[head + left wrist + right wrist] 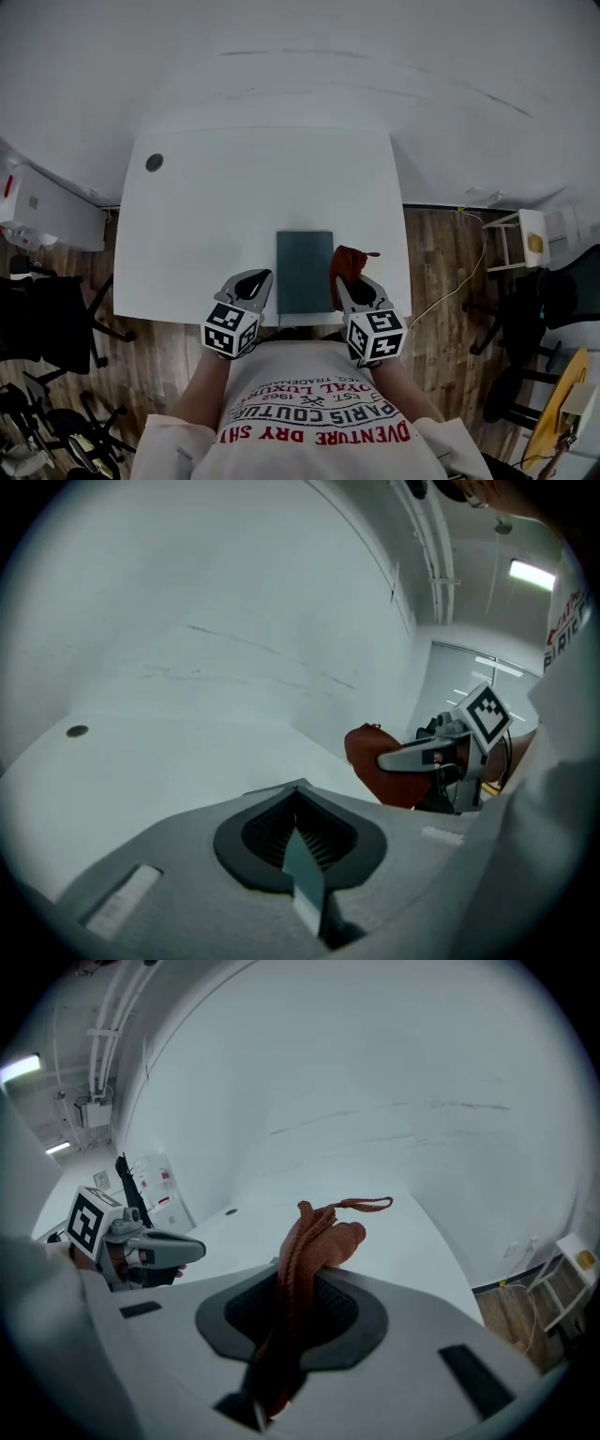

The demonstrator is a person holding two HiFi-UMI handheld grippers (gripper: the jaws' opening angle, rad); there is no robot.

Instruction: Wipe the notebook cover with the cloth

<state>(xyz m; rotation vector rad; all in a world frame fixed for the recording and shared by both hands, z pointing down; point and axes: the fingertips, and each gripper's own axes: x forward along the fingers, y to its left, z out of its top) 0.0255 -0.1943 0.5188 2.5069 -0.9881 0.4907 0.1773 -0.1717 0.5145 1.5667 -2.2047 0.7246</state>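
Observation:
A dark teal notebook (305, 272) lies flat near the front edge of the white table (206, 206). My right gripper (344, 281) hovers at the notebook's right edge, shut on a reddish-brown cloth (349, 261). In the right gripper view the cloth (323, 1237) stands bunched up out of the jaws of this gripper (286, 1288), a loop sticking out at its top. My left gripper (255, 280) sits just left of the notebook, apart from it, shut and empty. The left gripper view shows its closed jaws (298, 799) and the cloth (375, 761) beyond.
A round dark grommet (155, 162) sits at the table's far left corner. Office chairs (47, 319) and a white cabinet (47, 211) stand to the left. To the right are a cable (459, 281), a small white stand (520, 239) and a dark chair (553, 300).

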